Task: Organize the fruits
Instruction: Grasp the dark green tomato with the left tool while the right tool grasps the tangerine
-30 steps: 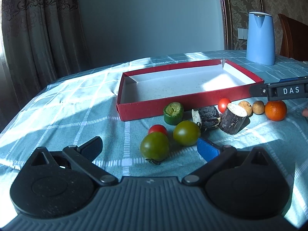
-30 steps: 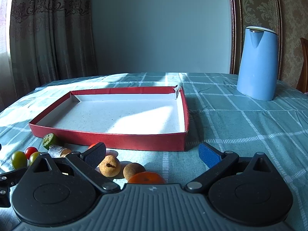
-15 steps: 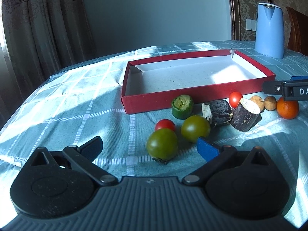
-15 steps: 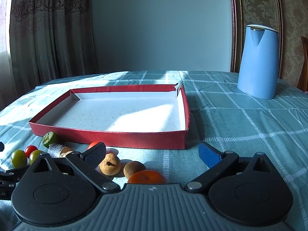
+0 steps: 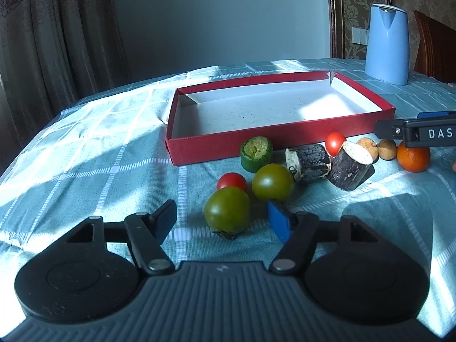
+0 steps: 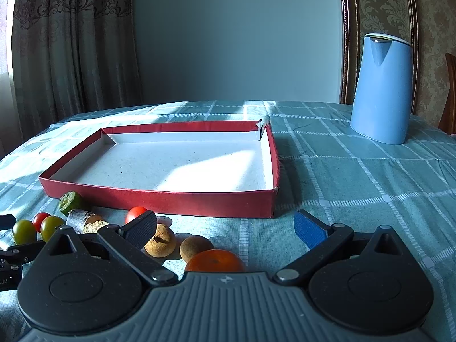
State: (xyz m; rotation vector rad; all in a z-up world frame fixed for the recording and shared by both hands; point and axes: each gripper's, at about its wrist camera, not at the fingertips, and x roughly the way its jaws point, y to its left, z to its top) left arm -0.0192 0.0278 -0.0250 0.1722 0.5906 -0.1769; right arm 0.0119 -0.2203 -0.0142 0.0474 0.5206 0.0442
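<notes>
Green tomato (image 5: pixel 227 209) closest to the camera sits right between the two fingers of the left claw (image 5: pixel 222 219). The jaws are closing in on it, but you can see worktop on both sides of the fruit, so the pads aren't pressing it and nothing is gripped. The blue pad (image 5: pixel 278 222) is just beside its right flank, the dark pad further off on the other side.

Behind it: a second green tomato (image 5: pixel 272 181) and a small red cherry tomato (image 5: pixel 231 181), both just beside the first one. Further back, along the near wall of the red tray (image 5: pixel 285 139), are a green cut stub (image 5: pixel 256 154), two dark bark-covered chunks (image 5: pixel 309 163), another red cherry tomato (image 5: pixel 335 143), two brown round fruits (image 5: pixel 386 149) and an orange (image 5: pixel 413 158). The tray's white floor has no fruit in it. All of this is on a teal checked worktop (image 5: pixel 85 171), towards its near edge, with a blue kettle (image 6: pixel 380 91) back towards the far right corner.

Right claw (image 6: pixel 225 228) hangs released, jaws wide with nothing between the pads. The orange (image 6: pixel 215 260) lies just under its body, and the wrinkled brown fruit (image 6: pixel 160 243) is right by its left finger.
</notes>
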